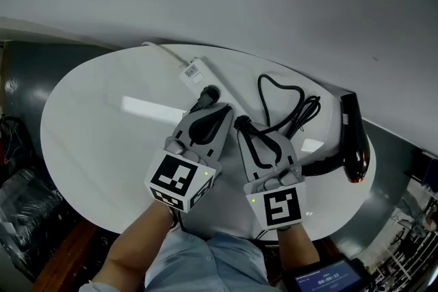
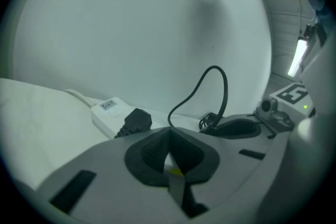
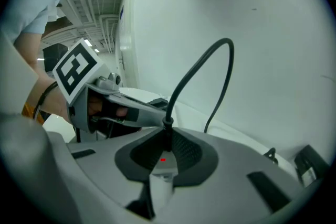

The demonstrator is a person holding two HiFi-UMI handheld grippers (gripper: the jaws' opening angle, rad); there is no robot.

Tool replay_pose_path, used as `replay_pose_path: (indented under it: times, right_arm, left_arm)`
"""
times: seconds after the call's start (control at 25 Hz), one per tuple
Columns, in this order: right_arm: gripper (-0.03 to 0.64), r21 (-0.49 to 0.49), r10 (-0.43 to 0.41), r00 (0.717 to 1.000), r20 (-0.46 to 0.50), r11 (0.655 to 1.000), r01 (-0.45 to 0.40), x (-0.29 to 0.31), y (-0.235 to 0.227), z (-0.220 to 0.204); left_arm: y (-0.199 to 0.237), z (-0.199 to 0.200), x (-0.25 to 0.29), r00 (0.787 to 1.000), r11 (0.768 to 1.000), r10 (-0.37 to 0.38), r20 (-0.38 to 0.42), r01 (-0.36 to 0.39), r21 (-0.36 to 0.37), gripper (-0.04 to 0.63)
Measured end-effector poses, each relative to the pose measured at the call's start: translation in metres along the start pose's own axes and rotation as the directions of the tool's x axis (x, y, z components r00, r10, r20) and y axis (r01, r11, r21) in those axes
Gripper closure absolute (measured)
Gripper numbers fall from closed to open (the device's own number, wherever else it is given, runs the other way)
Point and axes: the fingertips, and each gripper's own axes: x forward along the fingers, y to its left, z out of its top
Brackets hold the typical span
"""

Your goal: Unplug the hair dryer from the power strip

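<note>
On the glossy round counter (image 1: 89,147), the right claw (image 3: 167,131) clamps the thin black cord (image 3: 176,94). The left claw (image 2: 169,134), clenched empty, is near the chunky plug (image 2: 135,120) at the boxy white power strip (image 2: 107,109). The head view shows the black hair dryer (image 1: 352,140) whole, far right.

Print on the label of the power strip (image 1: 194,70): too small to be read. Its white lead (image 1: 163,49) is lost at the rim of the table (image 1: 89,113). Seating of the plug (image 1: 209,94) is partly covered by the tip of the left gripper (image 1: 217,108); how deep the prongs sit cannot be told. The cord (image 3: 199,71) is swallowed between the pads of the right gripper (image 3: 167,131), and its run beneath is hidden. Handle end of the hair dryer (image 1: 352,140) is masked by that gripper's body. Both forearms (image 1: 140,243) are cut off at the bottom edge of the head view. The screen (image 1: 325,278) is clipped there too, figures unreadable.
</note>
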Motion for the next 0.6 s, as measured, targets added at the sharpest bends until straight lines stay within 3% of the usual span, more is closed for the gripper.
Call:
replay_pose_path:
  times: [0.12,0.24,0.28,0.6]
  right_arm:
    - [0.574,0.053,-0.014,1.0,-0.025,0.998,0.016,-0.001,0.001,0.004]
    - [0.574,0.273,-0.064,0.989,0.137,0.962,0.024,-0.009,-0.005,0.04]
    - [0.574,0.301,-0.067,0.982,0.174,0.954,0.011,-0.013,-0.006,0.051]
    - [0.572,0.253,-0.114,0.981,0.158,0.965,0.071,-0.044,-0.009,0.044]
  left_arm:
    - [-0.001,0.0,-0.001,1.0,1.0,0.001,-0.001,-0.001,-0.001,0.598]
    - [-0.001,0.001,-0.001,1.0,0.999,0.005,-0.009,-0.005,0.038,0.598]
    - [-0.001,0.001,0.0,1.0,0.999,0.009,-0.011,-0.008,0.05,0.598]
    - [0.001,-0.001,0.003,1.0,0.998,0.01,-0.014,-0.009,0.065,0.598]
